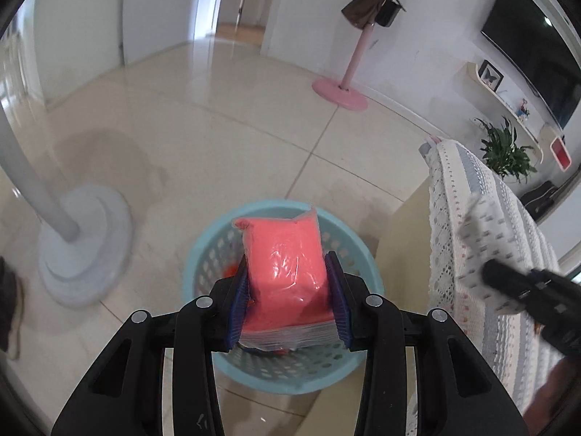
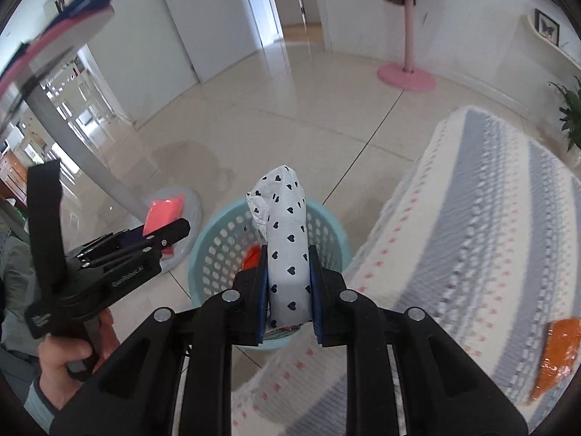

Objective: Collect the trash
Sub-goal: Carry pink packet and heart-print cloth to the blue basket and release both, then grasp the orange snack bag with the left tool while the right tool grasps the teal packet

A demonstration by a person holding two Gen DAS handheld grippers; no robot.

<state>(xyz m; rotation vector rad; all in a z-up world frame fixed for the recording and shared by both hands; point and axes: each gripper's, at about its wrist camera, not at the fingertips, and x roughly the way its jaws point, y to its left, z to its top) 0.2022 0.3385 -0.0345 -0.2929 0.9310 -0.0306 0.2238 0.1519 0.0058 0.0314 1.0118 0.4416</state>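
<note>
My left gripper (image 1: 288, 272) is shut on a pink packet in clear plastic (image 1: 287, 265), held above the light blue perforated basket (image 1: 203, 254) on the floor. My right gripper (image 2: 288, 269) is shut on a white wrapper with small black hearts (image 2: 287, 247), hanging over the same blue basket (image 2: 221, 239), which holds something orange-red (image 2: 252, 256). The right wrist view also shows the left gripper (image 2: 170, 230) at lower left, in a person's hand (image 2: 61, 358), with the pink packet (image 2: 163, 210) in it. An orange wrapper (image 2: 557, 352) lies on the striped cover.
A sofa arm under a white and grey-blue knitted cover (image 2: 490, 218) stands right beside the basket. A white lamp base (image 1: 83, 250) and pole stand left of it. A pink coat stand (image 1: 341, 92), a potted plant (image 1: 506, 149) and a TV shelf are farther back.
</note>
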